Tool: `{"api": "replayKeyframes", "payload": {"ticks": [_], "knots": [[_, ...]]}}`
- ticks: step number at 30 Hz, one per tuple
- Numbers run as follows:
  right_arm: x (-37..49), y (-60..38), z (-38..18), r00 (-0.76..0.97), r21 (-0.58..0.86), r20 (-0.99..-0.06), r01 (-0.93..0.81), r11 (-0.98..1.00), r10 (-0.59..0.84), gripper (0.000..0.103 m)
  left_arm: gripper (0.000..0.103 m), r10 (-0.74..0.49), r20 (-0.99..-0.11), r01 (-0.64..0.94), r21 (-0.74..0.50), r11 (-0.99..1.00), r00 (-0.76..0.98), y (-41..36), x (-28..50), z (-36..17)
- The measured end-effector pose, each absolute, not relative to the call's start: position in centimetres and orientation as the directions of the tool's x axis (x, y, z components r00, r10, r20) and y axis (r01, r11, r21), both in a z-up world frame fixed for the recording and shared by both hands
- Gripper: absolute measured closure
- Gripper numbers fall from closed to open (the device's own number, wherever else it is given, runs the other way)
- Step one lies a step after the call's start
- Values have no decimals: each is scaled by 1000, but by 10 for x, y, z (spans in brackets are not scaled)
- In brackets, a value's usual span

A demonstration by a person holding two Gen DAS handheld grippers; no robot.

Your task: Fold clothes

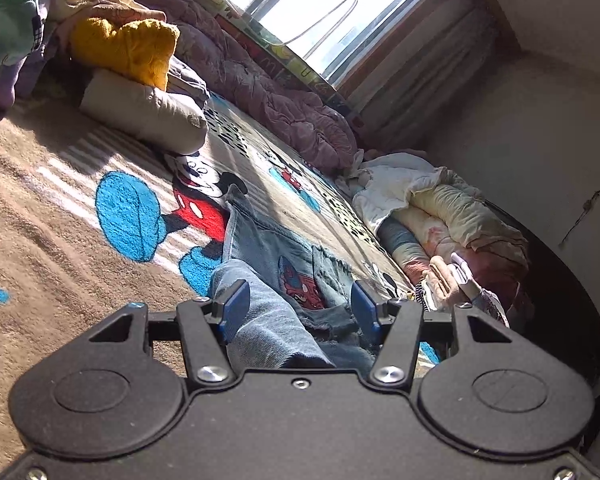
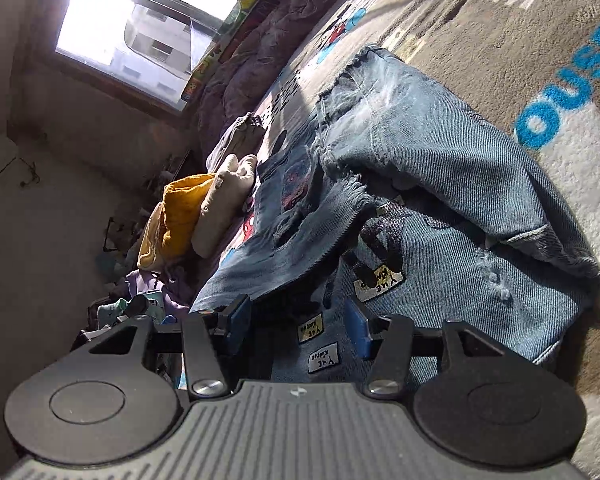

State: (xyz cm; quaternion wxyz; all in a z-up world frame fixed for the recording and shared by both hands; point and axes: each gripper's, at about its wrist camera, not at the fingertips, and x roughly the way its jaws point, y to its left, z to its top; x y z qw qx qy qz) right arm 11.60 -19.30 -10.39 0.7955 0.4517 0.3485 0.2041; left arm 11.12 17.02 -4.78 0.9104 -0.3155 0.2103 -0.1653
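Centrally, jeans (image 1: 268, 276): blue denim with frayed rips and sewn patches, lying rumpled on a brown cartoon-print blanket (image 1: 60, 200) that covers the bed.

Left tool (image 1: 296, 304): blue pads spread wide, one denim leg rising between them; whether either pad touches the cloth cannot be told. Right tool (image 2: 298, 320): pads likewise spread, low over the jeans (image 2: 440, 184) with nothing pinched.

Left wrist view only: a red-and-blue car patch on the jeans, a cartoon mouse figure (image 1: 200, 196) on the blanket just beyond the far end of the jeans, and a heap of pale quilts (image 1: 440, 208) right of the jeans by the wall.

Right wrist view only: yellow and white label patches (image 2: 380, 282) on the denim, a folded-over leg, and blue lettering (image 2: 568, 92) on the blanket beside the jeans.

Both views: a yellow towel (image 1: 128, 48) on a beige pillow (image 1: 148, 112) beyond the jeans, a pink quilt (image 1: 260, 80) under the bright window (image 1: 320, 4).
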Motion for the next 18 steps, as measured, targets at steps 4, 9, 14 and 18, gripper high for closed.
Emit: {"api": "replayKeyframes", "payload": {"ticks": [4, 9, 14, 18], "knots": [[134, -163, -115, 645, 917, -362, 118, 381, 673, 40, 48, -438, -271, 172, -650, 740, 857, 173, 112, -48], [139, -154, -118, 723, 920, -384, 246, 305, 575, 37, 48, -443, -252, 179, -663, 727, 860, 180, 110, -47], [147, -165, -125, 783, 922, -386, 303, 242, 487, 36, 48, -452, -240, 190, -670, 717, 859, 185, 108, -46], [154, -169, -128, 816, 919, -391, 318, 235, 426, 47, 47, -455, -232, 193, -677, 710, 860, 190, 107, -46]]}}
